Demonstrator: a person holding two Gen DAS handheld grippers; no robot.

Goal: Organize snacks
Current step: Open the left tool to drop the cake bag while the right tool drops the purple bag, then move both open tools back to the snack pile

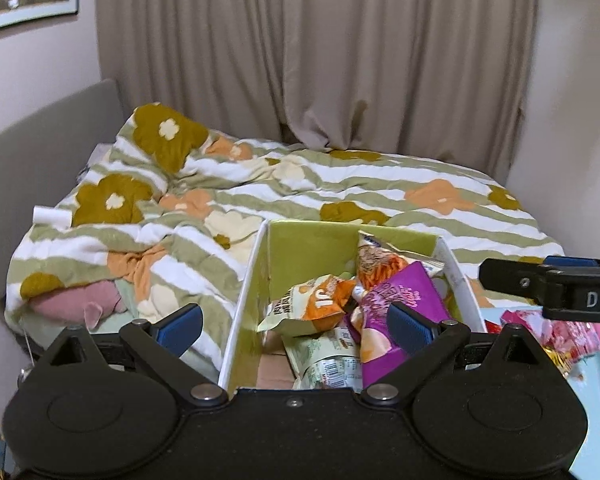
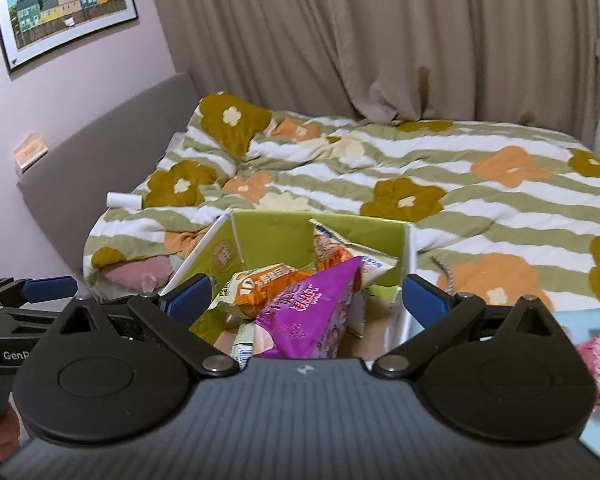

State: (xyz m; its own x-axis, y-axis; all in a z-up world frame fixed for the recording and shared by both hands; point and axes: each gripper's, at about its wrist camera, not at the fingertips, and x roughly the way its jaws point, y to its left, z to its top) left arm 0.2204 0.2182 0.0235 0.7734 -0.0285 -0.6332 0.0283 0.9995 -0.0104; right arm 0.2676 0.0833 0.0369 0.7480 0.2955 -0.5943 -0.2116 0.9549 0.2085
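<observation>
A bed covered by a striped, flower-printed duvet (image 2: 440, 184) is being shown against beige curtains (image 2: 380, 40), with a grey headboard (image 2: 112, 140) and a framed picture (image 2: 62, 8) on the pink wall. A green box (image 1: 312, 248) is being seen resting on the bed's near edge, filled with snack bags (image 1: 396, 312). The left gripper (image 1: 296, 324) and right gripper (image 2: 306, 298) are both being held spread wide over the box, nothing clamped between their jaws.
</observation>
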